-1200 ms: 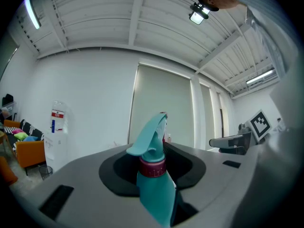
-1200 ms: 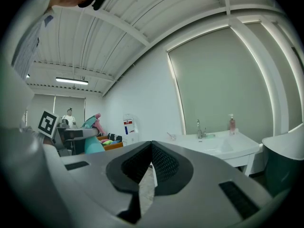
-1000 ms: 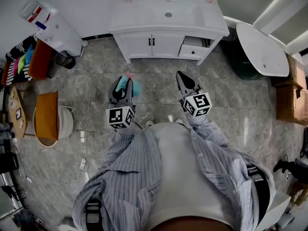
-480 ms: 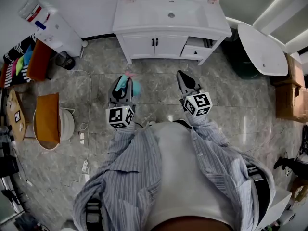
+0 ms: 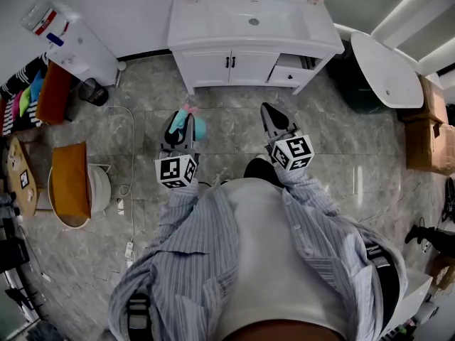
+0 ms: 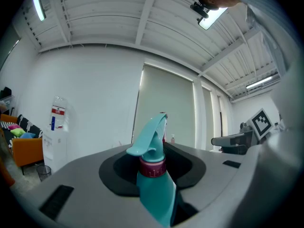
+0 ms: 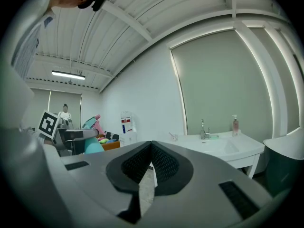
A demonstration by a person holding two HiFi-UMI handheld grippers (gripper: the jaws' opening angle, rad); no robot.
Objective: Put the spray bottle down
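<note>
A teal spray bottle (image 5: 188, 124) with a dark pink collar and a teal trigger head stands upright in my left gripper (image 5: 181, 119), which is shut on its body. In the left gripper view the spray bottle (image 6: 153, 175) rises between the jaws, nozzle pointing up and right. My right gripper (image 5: 268, 112) is held level beside it, about a hand's width to the right, shut with nothing in it. In the right gripper view the right gripper's (image 7: 151, 148) pads meet, and the spray bottle (image 7: 92, 137) shows at the left. Both are held in the air above the grey tiled floor (image 5: 227, 130).
A white vanity (image 5: 206, 27) with a sink, tap and soap bottle stands ahead. A water dispenser (image 5: 71, 38) is at the far left, an orange stool (image 5: 70, 176) to the left, a white basin (image 5: 387, 69) and cardboard boxes (image 5: 430, 130) to the right. A cable (image 5: 131, 190) lies on the floor.
Both grippers keep their pose, the bottle still held. The room has slid slightly in view, and a dark shoe now shows in front of the person's body.
</note>
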